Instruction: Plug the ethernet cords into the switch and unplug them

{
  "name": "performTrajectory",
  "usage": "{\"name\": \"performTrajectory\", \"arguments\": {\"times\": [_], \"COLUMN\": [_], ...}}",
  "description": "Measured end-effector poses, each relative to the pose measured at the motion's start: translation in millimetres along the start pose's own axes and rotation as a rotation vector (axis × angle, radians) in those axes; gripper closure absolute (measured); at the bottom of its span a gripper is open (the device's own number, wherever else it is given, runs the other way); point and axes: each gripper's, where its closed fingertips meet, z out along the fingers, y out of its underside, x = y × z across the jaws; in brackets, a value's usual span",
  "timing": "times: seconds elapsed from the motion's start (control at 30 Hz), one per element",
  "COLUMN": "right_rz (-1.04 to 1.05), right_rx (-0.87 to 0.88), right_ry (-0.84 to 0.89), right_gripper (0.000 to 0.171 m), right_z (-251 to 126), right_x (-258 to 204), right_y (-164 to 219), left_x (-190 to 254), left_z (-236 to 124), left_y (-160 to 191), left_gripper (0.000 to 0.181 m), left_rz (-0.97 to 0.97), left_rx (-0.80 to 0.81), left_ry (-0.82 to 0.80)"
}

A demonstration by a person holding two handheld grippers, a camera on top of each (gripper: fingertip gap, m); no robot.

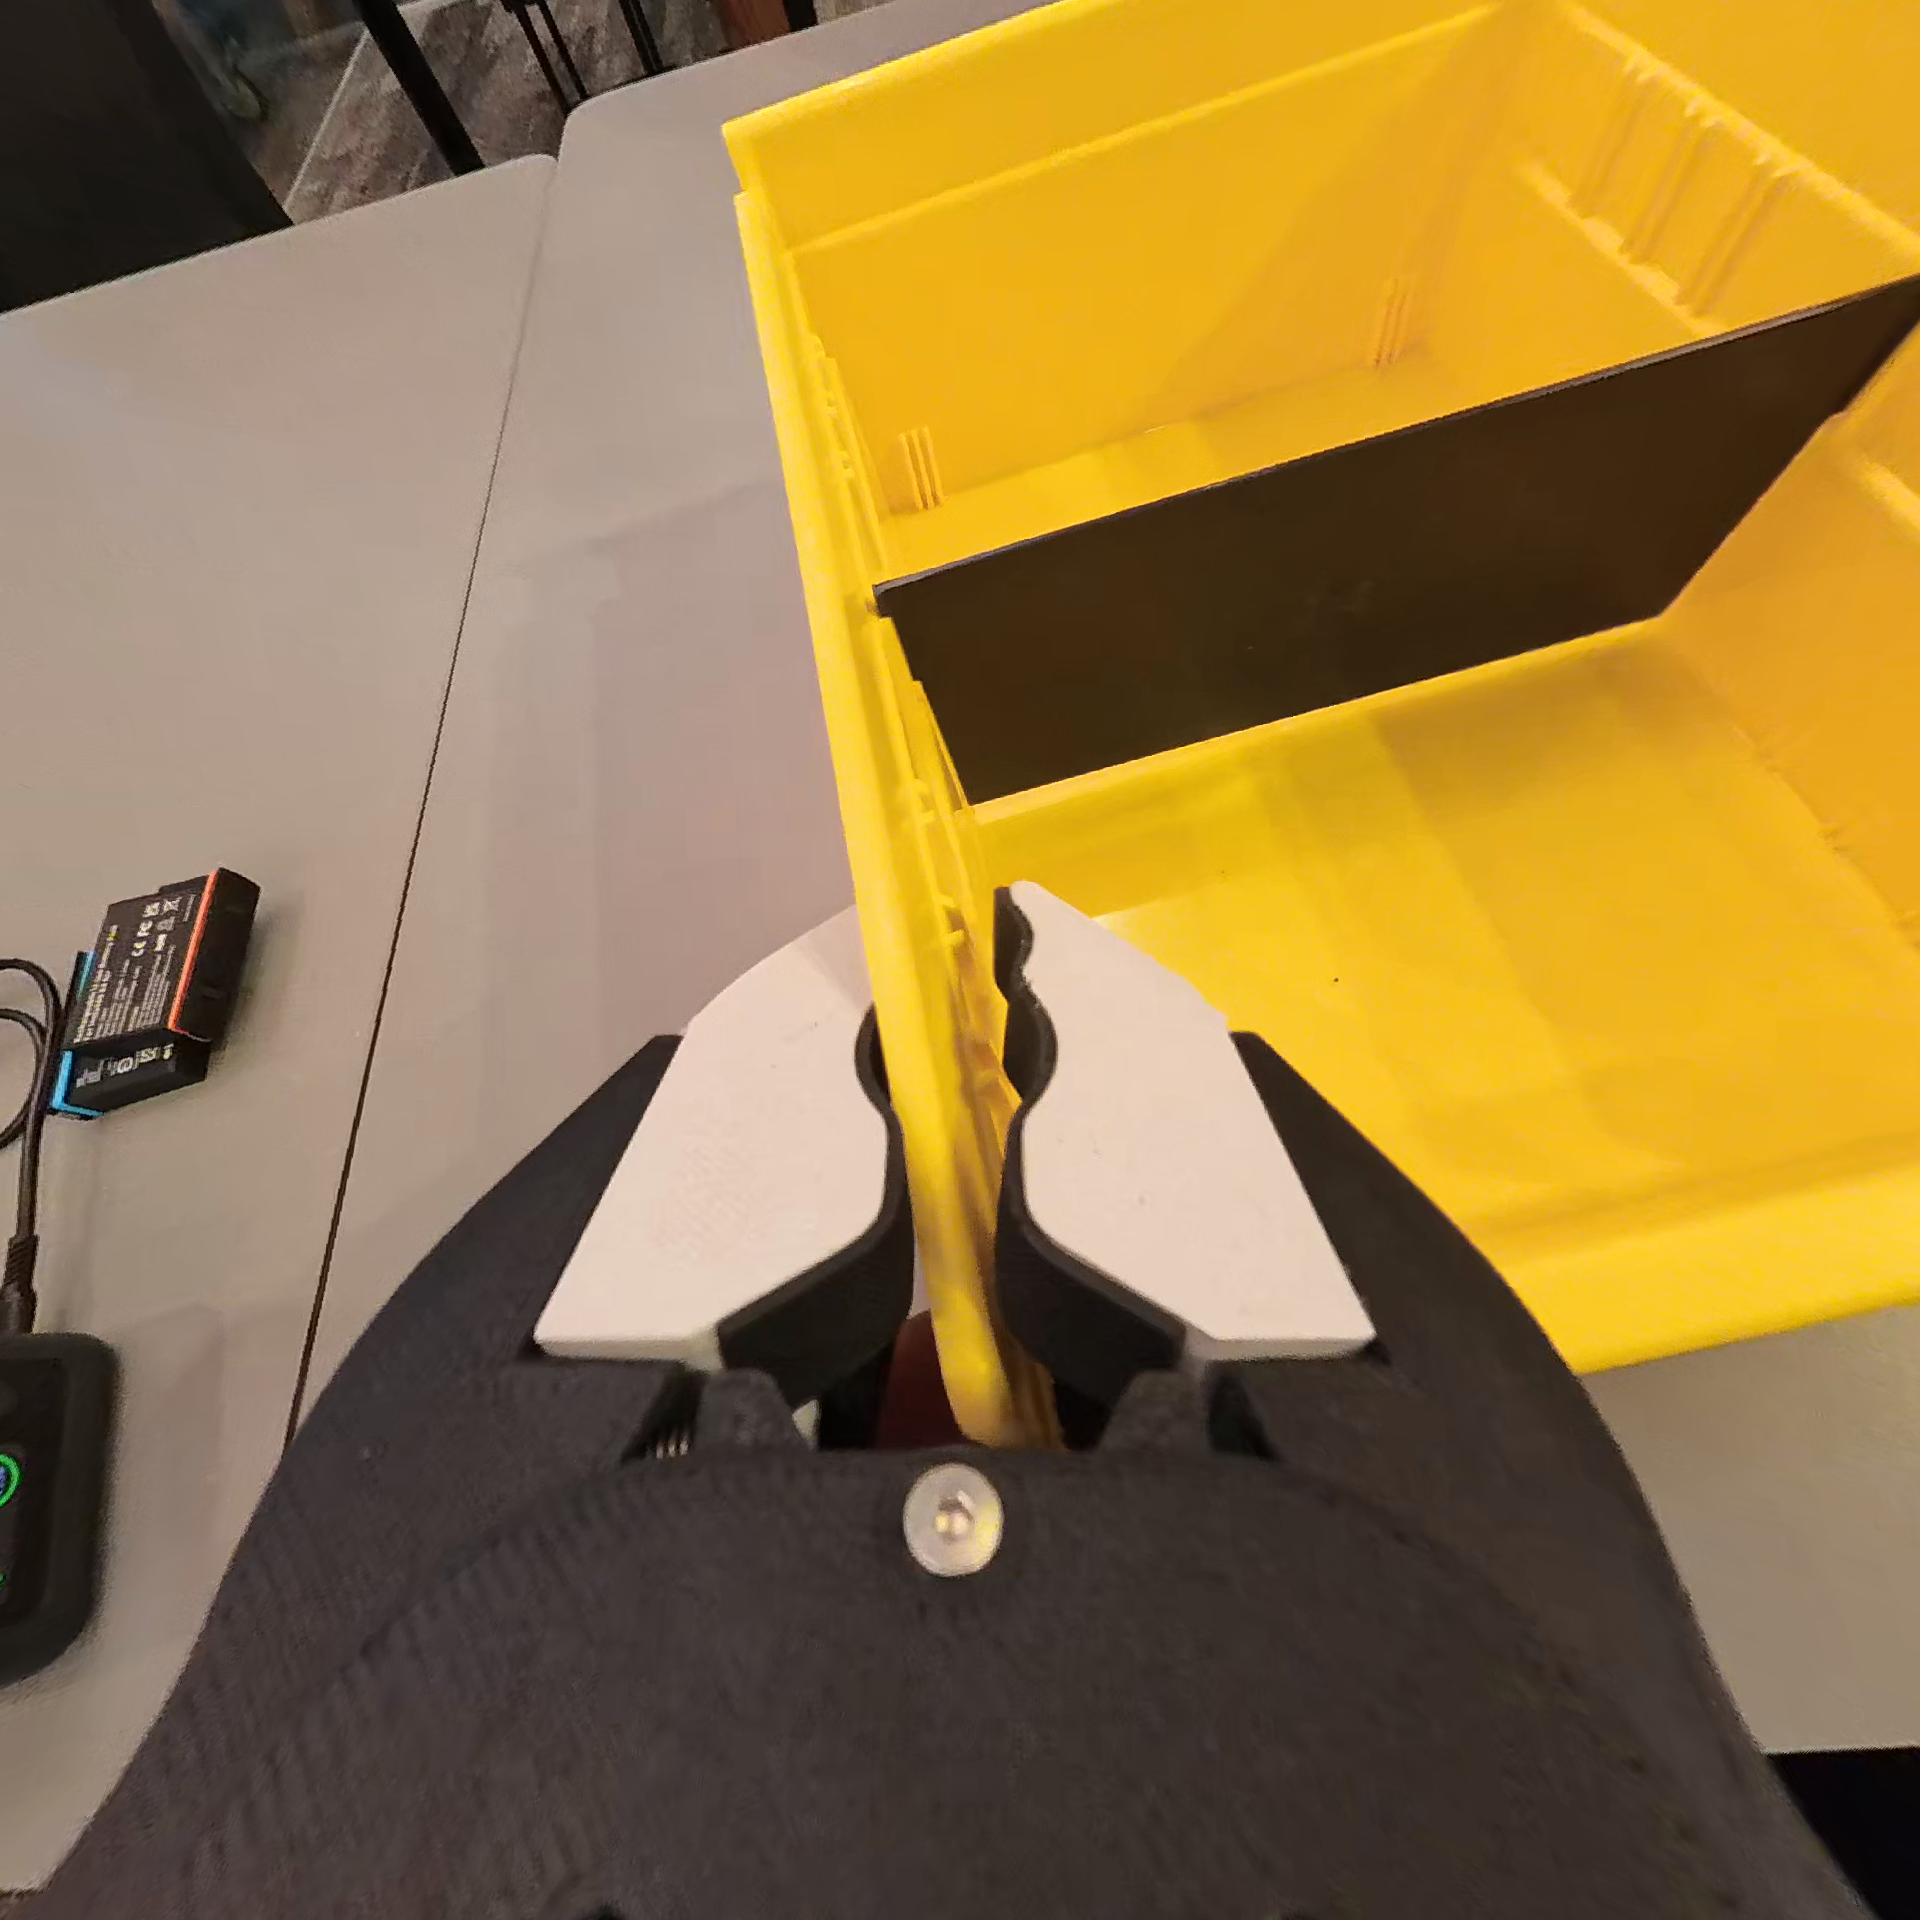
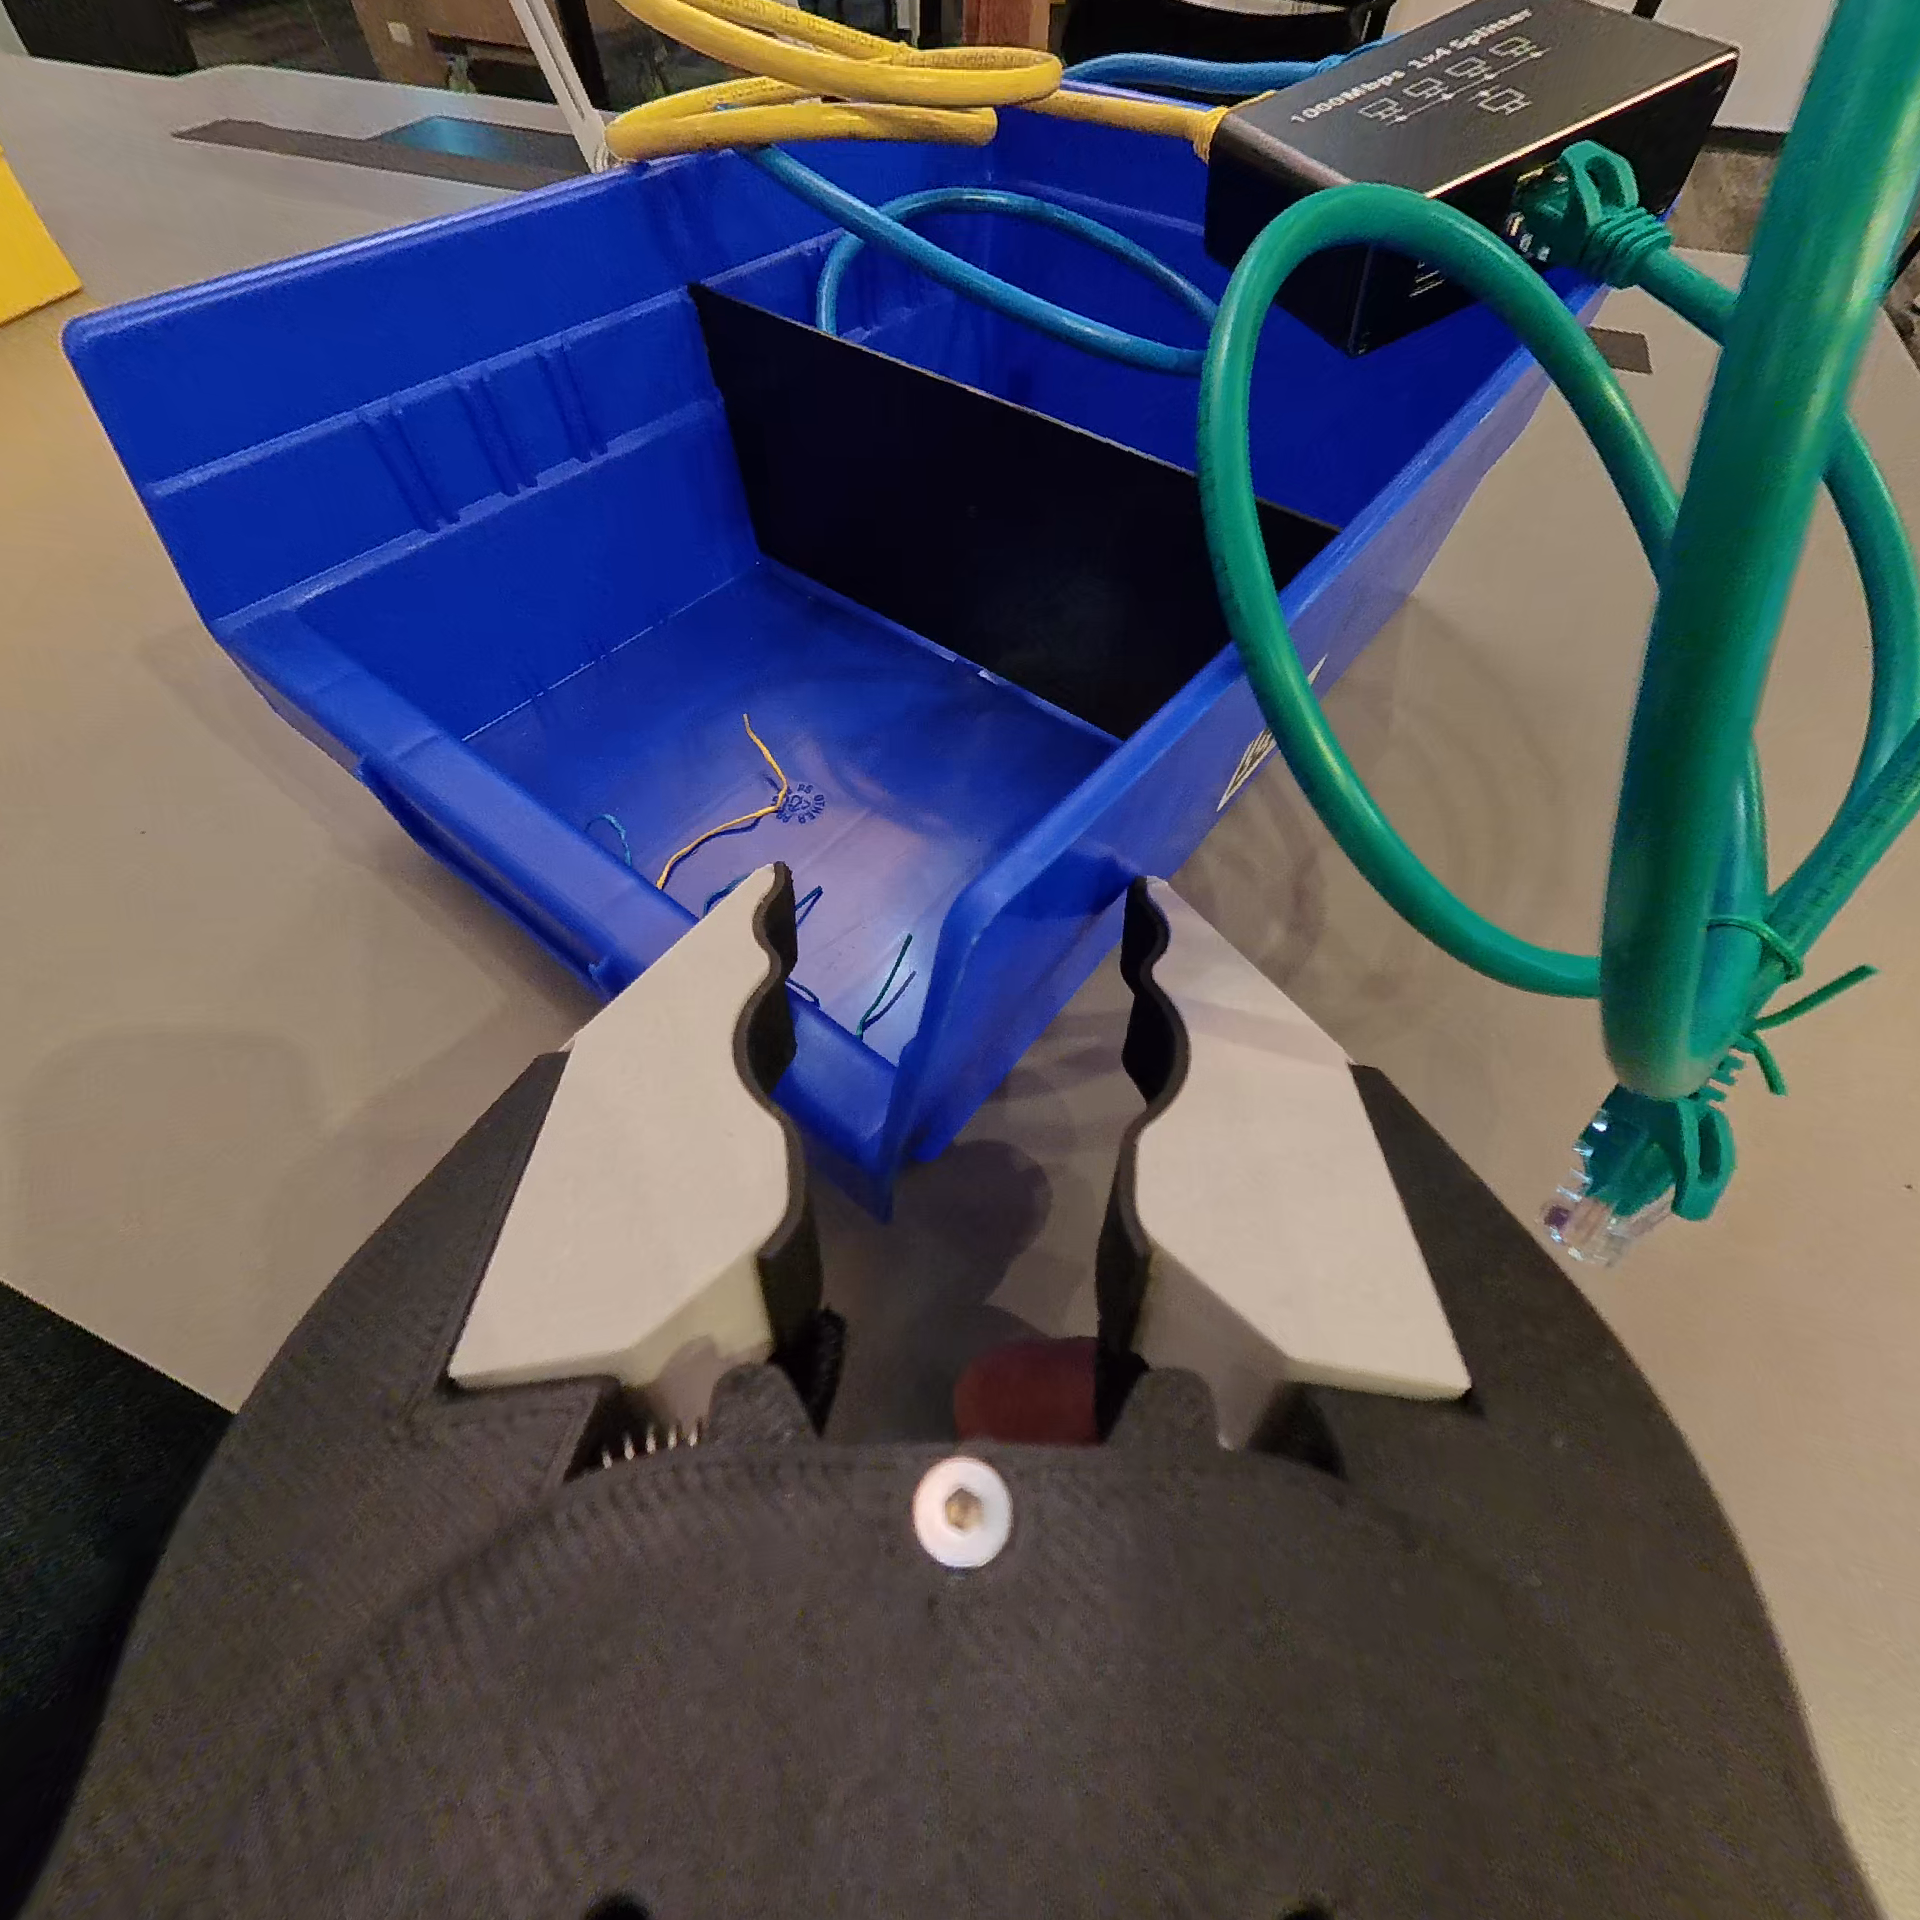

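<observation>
The black switch (image 2: pixel 1475 125) is at the far right corner of a blue bin (image 2: pixel 416 468). A green ethernet cord (image 2: pixel 1236 520) has one plug in the switch; its bundled loop hangs to the right, and its free plug (image 2: pixel 1621 1184) dangles above the table. A yellow cord (image 2: pixel 831 94) and a light blue cord (image 2: pixel 987 270) lie over the bin's far end. My right gripper (image 2: pixel 961 883) is open and empty at the bin's near right corner. My left gripper (image 1: pixel 935 925) is shut on the side wall of a yellow bin (image 1: pixel 831 520).
Both bins have a black divider across the middle, the yellow bin's (image 1: pixel 1299 582) and the blue bin's (image 2: pixel 935 499). Thin wire scraps (image 2: pixel 727 821) lie in the blue bin's near compartment. Camera batteries (image 1: pixel 156 987) and a black charger (image 1: pixel 42 1496) lie on the grey table left of the yellow bin. Across from one pair of fingers to the other is roughly 75 cm.
</observation>
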Motion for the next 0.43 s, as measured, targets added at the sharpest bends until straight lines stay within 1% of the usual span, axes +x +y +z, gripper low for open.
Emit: {"name": "performTrajectory", "arguments": {"times": [0.17, 0.43], "right_rz": [0.0, -0.001], "right_rx": [0.001, 0.002], "right_ry": [0.002, 0.004], "right_gripper": [0.11, 0.11], "right_z": [-0.1, -0.1], "right_x": [0.0, 0.0], "right_y": [-0.1, -0.1], "left_x": [-0.8, 0.3], "left_z": [-0.6, -0.9], "left_y": [0.0, -0.4], "left_gripper": [0.171, 0.167], "left_rz": [-0.016, 0.016], "left_rx": [0.005, 0.017], "left_ry": [0.006, 0.009]}}
